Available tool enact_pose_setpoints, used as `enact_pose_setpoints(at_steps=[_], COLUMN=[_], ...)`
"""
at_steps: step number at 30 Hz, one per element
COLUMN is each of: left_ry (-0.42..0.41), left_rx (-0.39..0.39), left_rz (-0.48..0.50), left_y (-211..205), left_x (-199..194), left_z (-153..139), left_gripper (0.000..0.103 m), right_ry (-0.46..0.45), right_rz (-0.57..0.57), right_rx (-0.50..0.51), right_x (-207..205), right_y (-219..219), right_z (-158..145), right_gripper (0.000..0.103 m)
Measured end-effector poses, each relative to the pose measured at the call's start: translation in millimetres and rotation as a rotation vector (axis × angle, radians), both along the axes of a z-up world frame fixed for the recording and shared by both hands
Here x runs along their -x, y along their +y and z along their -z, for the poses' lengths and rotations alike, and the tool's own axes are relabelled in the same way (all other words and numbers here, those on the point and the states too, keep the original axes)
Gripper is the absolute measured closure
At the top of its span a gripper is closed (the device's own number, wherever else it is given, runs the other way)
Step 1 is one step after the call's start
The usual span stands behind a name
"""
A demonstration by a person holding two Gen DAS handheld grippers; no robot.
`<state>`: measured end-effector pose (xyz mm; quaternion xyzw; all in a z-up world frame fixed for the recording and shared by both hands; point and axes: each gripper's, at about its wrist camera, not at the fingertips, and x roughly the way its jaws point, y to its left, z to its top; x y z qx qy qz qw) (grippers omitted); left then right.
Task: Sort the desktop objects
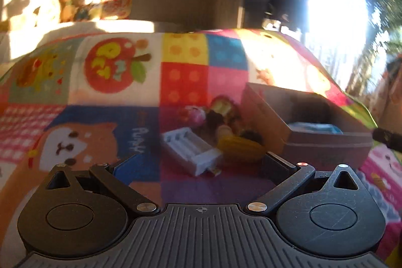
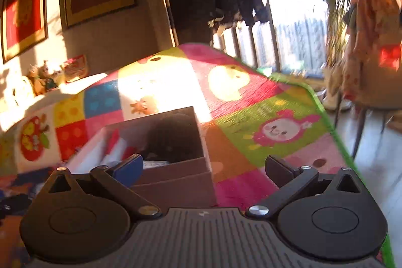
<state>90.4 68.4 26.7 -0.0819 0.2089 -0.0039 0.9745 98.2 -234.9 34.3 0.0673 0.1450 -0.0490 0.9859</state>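
A brown cardboard box (image 1: 326, 142) stands open on a colourful cartoon cloth, with something light blue inside. Left of it lies a heap of small things: a white ribbed tray (image 1: 188, 150), a yellow object (image 1: 238, 147), and pink and dark toys (image 1: 216, 112). My left gripper (image 1: 201, 167) is open just in front of the heap, holding nothing. In the right wrist view the same box (image 2: 176, 175) sits right ahead, with dark, white and red things inside. My right gripper (image 2: 201, 167) is open above the box's near right corner, with nothing between its fingers.
The cloth-covered table (image 2: 251, 117) ends at a green border on the right, with a chair (image 2: 371, 82) draped in clothes beyond it. Plush toys (image 2: 45, 77) sit on a ledge by the back wall. Bright windows lie to the right.
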Motion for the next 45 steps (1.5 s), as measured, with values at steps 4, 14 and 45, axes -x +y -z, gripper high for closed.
enact_pose_setpoints(at_steps=[4,14,45], left_ry=[0.125,0.236,0.537], left_rx=[0.141,0.003,0.012], left_rz=[-0.084,-0.242,-0.281], left_y=[25,10,128], left_x=[-11,-28,82], left_z=[12,16,-69], left_gripper=[0.0,0.0,0.0], right_ry=[-0.008,0.161,0.403], right_rz=[0.079,0.087,-0.581], right_rx=[0.106,0.004,0.881], right_x=[2,-24,-71], right_y=[10,-4,259], right_z=[3,14,-22], right_gripper=[0.0,0.0,0.06])
